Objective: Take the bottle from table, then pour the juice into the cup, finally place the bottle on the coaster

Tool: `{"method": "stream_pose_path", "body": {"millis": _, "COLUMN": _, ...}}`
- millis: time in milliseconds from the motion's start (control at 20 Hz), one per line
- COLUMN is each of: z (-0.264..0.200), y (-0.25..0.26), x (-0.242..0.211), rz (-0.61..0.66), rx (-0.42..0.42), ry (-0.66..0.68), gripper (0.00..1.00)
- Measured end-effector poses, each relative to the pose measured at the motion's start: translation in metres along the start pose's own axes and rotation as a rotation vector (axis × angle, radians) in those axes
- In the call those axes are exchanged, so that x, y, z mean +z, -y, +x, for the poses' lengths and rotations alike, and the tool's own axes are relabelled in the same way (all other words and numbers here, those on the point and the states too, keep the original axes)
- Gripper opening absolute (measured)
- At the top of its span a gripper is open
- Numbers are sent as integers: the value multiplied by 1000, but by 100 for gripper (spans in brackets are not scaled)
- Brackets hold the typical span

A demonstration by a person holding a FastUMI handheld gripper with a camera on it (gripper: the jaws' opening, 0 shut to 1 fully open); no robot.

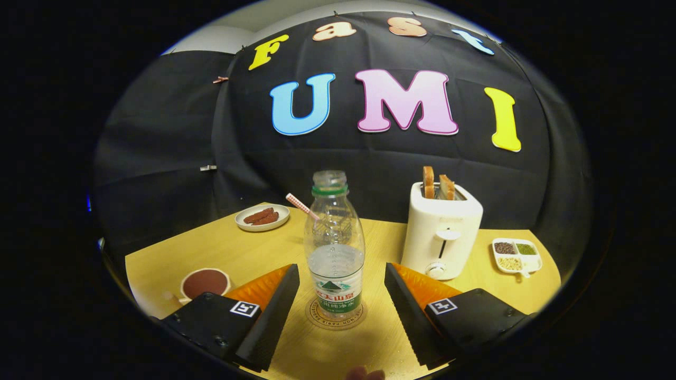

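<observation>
Now the bottle (335, 248) stands upright on the round coaster (336, 315), on the yellow wooden surface (237, 248). It is clear plastic, uncapped, with a green ring at the neck and a label around its lower part; a little clear liquid sits in the lower half. The claw (341, 282) is spread wide, its two fingers (274, 306) flanking the bottle on either side with a visible gap between each finger and the plastic, so neither one touches it. The bottle sits between the fingers, roughly level with their tips.

Left of the left finger, close beside it, is a white cup (205, 283) holding a dark reddish-brown drink. Beyond the bottle, toward the black cloth wall, a small white plate (262, 217) carries a few dark brown pieces of food. A striped straw (301, 206) shows just behind the bottle's shoulder, tilted. To the right of the bottle and beyond the right finger stands a white toaster (442, 232) with two slices of toast (437, 184) sticking up from its slots. Further right, near the surface's edge, lies a small white divided dish (516, 256) with brown, green and pale grains in separate compartments.
</observation>
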State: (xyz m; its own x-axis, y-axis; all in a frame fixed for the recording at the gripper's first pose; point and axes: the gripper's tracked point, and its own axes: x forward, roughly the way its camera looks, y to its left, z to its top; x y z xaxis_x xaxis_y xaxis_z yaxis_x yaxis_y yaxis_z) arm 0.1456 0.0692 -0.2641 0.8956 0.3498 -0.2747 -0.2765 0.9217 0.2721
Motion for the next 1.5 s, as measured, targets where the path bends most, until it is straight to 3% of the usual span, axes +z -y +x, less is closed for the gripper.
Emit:
{"method": "stream_pose_path", "body": {"millis": 450, "z": -83, "y": -10, "x": 60, "rz": -3, "rx": -38, "ry": 15, "gripper": 99}}
{"method": "stream_pose_path", "body": {"millis": 950, "z": -147, "y": 12, "x": 132, "rz": 3, "rx": -199, "ry": 74, "gripper": 99}}
{"method": "stream_pose_path", "body": {"millis": 1500, "z": -175, "y": 23, "x": 145, "rz": -24, "rx": -283, "ry": 86, "gripper": 98}}
